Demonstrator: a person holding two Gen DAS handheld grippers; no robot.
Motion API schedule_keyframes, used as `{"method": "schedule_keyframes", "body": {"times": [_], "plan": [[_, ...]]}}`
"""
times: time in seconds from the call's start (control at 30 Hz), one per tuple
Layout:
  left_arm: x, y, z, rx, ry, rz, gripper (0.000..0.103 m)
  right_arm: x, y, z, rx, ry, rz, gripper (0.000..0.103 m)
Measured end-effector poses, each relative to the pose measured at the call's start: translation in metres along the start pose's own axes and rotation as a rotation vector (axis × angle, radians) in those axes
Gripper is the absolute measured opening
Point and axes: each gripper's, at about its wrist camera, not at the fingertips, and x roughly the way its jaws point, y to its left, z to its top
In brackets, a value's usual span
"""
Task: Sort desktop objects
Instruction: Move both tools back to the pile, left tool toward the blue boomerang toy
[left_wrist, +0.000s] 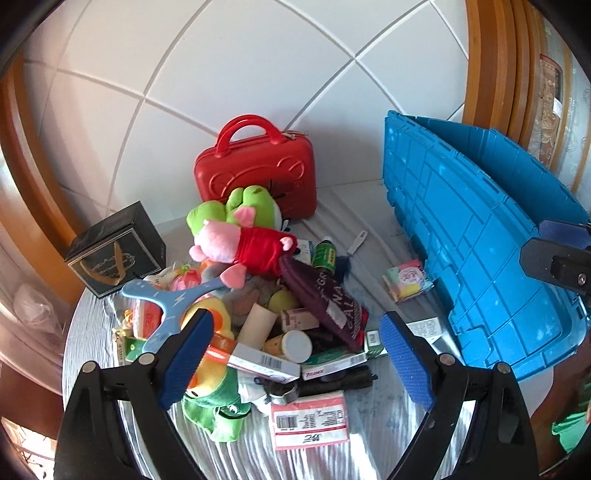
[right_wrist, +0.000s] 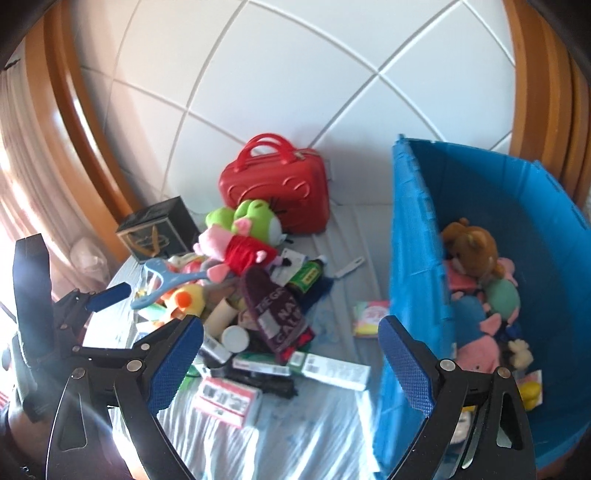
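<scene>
Both grippers, left gripper (left_wrist: 295, 354) and right gripper (right_wrist: 291, 354), gaping wide, clamping nothing. Hovering near toy pile (left_wrist: 236, 258); blue bin (right_wrist: 480, 206) right.

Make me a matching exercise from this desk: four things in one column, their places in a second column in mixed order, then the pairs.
Things:
1. red case
2. brown plush bear
3. black box
4. pink plush pig

Places:
A. inside the blue crate
B. on top of the pile
C. upright against the tiled wall
D. far left corner of the table

Pairs: 1-C, 2-A, 3-D, 4-B
</scene>
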Motion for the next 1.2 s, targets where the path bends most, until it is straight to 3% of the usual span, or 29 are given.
{"method": "schedule_keyframes", "body": {"times": [0.2, 0.43, 0.7, 0.8, 0.87, 0.97, 1.2], "plan": [[0.009, 0.059, -0.018, -0.054, 0.043, 0.051, 0.092, 0.030, 0.043, -0.011, -0.021, 0.050, 0.025, 0.097], [0.039, 0.130, -0.007, -0.108, 0.107, 0.091, 0.092, 0.055, 0.079, -0.023, -0.021, 0.086, 0.036, 0.097], [0.108, 0.171, 0.006, -0.125, 0.250, 0.048, 0.091, 0.070, 0.082, -0.042, 0.030, 0.117, 0.012, 0.097], [0.136, 0.168, 0.003, -0.091, 0.322, 0.021, 0.075, 0.074, 0.074, -0.049, 0.065, 0.128, -0.006, 0.097], [0.149, 0.164, 0.000, -0.066, 0.359, 0.019, 0.058, 0.076, 0.068, -0.053, 0.087, 0.134, -0.019, 0.097], [0.164, 0.160, -0.010, -0.045, 0.409, 0.009, 0.048, 0.079, 0.061, -0.056, 0.115, 0.146, -0.031, 0.097], [0.182, 0.167, -0.023, -0.049, 0.450, -0.008, 0.048, 0.090, 0.066, -0.057, 0.116, 0.158, -0.025, 0.097]]}}
